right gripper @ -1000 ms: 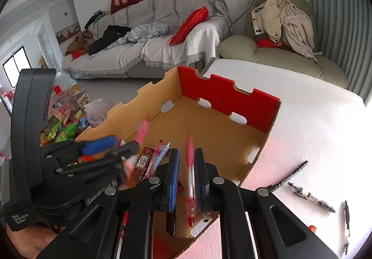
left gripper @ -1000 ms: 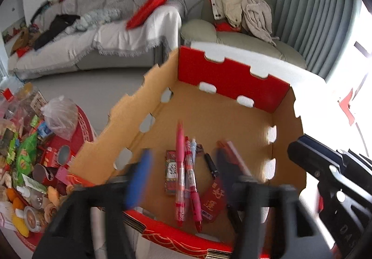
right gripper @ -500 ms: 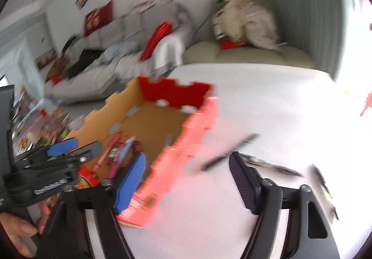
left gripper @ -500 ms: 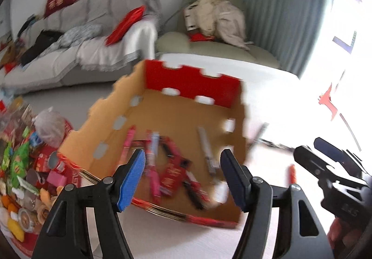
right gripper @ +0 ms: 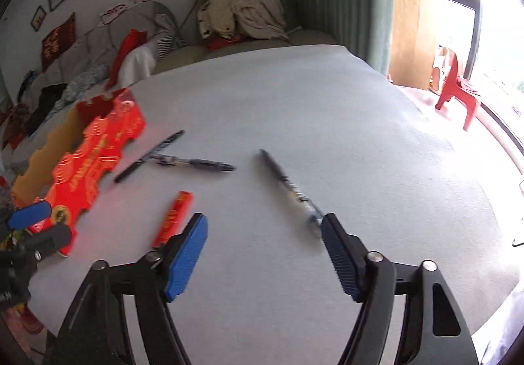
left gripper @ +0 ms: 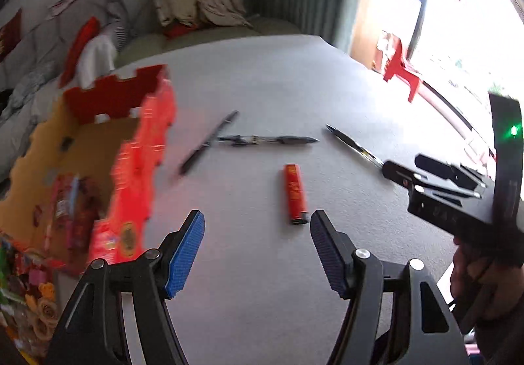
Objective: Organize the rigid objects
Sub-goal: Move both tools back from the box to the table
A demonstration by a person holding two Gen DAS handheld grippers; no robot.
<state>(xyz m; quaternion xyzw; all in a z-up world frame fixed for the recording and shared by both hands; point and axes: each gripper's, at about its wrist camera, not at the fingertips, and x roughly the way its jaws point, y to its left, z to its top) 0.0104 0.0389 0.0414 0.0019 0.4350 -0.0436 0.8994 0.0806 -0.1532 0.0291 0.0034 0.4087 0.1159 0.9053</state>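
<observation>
I see the cardboard box (left gripper: 98,149) at the worktop's (left gripper: 268,77) left edge, with pens and red packets blurred inside. Out on the worktop lie a red lighter (left gripper: 295,193), two black pens meeting tip to tip (left gripper: 226,139), and another pen (right gripper: 288,188) further right. My left gripper (left gripper: 257,250) hangs released over the lighter. My right gripper (right gripper: 263,253) has just been closing slightly, jaws apart, nothing between them.
</observation>
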